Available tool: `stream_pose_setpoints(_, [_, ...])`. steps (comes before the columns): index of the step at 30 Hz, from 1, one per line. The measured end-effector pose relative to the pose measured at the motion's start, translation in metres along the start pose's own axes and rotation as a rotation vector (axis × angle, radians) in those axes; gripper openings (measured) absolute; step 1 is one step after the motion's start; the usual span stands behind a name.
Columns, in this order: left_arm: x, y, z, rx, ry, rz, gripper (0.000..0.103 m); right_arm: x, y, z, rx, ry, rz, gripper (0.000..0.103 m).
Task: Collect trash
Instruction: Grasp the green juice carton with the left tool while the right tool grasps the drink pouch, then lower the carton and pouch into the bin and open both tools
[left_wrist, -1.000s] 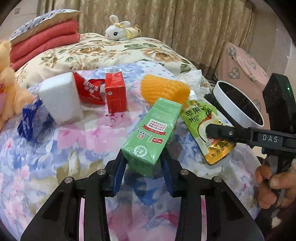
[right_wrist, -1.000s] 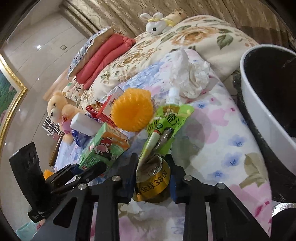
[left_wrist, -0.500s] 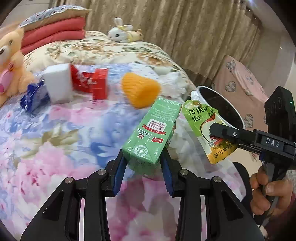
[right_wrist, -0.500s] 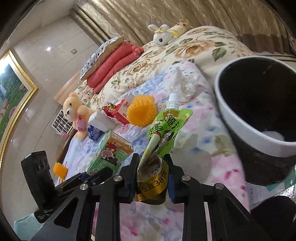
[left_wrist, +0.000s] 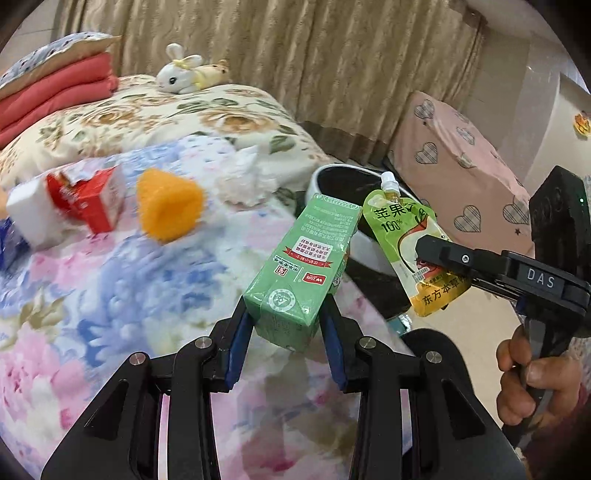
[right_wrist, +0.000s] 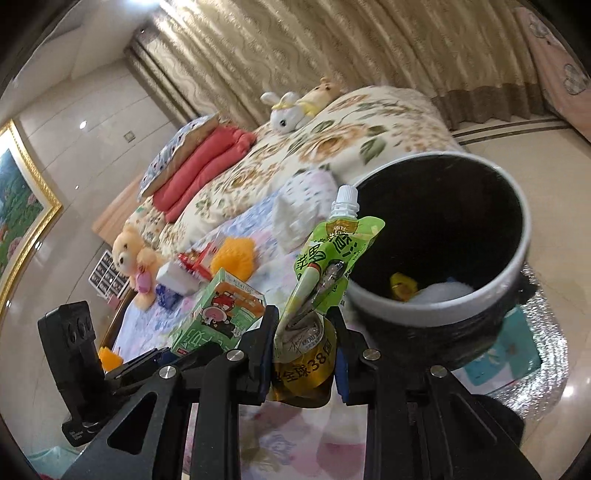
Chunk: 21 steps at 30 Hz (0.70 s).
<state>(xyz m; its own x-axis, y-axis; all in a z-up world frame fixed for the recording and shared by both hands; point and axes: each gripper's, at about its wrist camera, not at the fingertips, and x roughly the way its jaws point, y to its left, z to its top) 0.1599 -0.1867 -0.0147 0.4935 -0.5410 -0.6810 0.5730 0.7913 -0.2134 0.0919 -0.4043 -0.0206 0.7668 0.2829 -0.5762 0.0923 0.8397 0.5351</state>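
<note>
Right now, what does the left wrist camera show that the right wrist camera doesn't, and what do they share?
Only the left wrist view shows the pink heart-print cover and the hand gripping the right tongs. Only the right wrist view shows the inside of the bin, with a yellow item and something white at the bottom, plus the teddy bear. Both show the green carton in the left tongs, the juice pouch, the orange foam net and the plush rabbit.

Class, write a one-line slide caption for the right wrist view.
Right gripper holds a juice pouch beside the bin.
</note>
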Motion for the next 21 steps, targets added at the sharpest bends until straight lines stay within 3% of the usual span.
stream_pose_setpoints(21, [0.049,-0.062,0.043,0.104,0.035,-0.002,0.035,-0.014,-0.059,0.038,0.052,-0.057,-0.079,0.027])
